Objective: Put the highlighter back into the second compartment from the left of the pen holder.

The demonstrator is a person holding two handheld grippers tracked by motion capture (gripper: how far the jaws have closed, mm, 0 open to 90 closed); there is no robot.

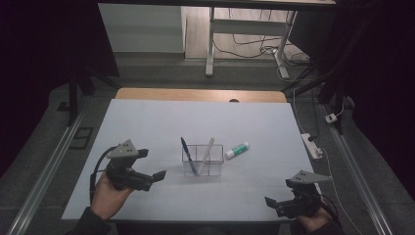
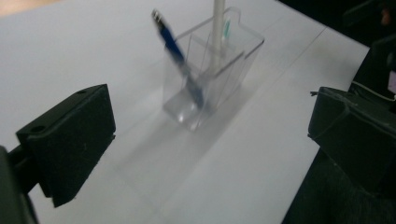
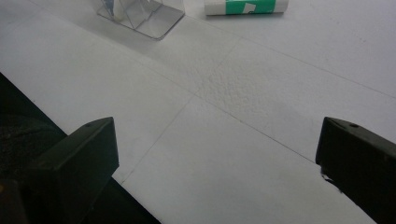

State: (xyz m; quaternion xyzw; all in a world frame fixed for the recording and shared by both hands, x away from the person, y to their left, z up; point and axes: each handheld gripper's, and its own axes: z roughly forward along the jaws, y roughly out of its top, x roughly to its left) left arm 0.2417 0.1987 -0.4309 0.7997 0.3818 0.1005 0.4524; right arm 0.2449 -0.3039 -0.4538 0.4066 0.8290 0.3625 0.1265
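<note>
1. One clear holder [image 1: 203, 160] (two compartments) stands mid-table [image 1: 147, 122].
2. It contains two items: one blue pen [image 1: 188, 154] and one white stick [image 1: 207, 149].
3. One glue stick [image 1: 237, 150] lies just right of the holder.
4. Left gripper [image 1: 159, 175]: jaws wide apart, empty, near the holder.
5. Right gripper [image 1: 270, 201]: jaws wide apart, empty, well apart from the holder.

Pen [image 1: 188, 154], stick [image 1: 207, 149] in holder [image 1: 216, 165]; glue tube [image 1: 237, 150] right of it.
</note>
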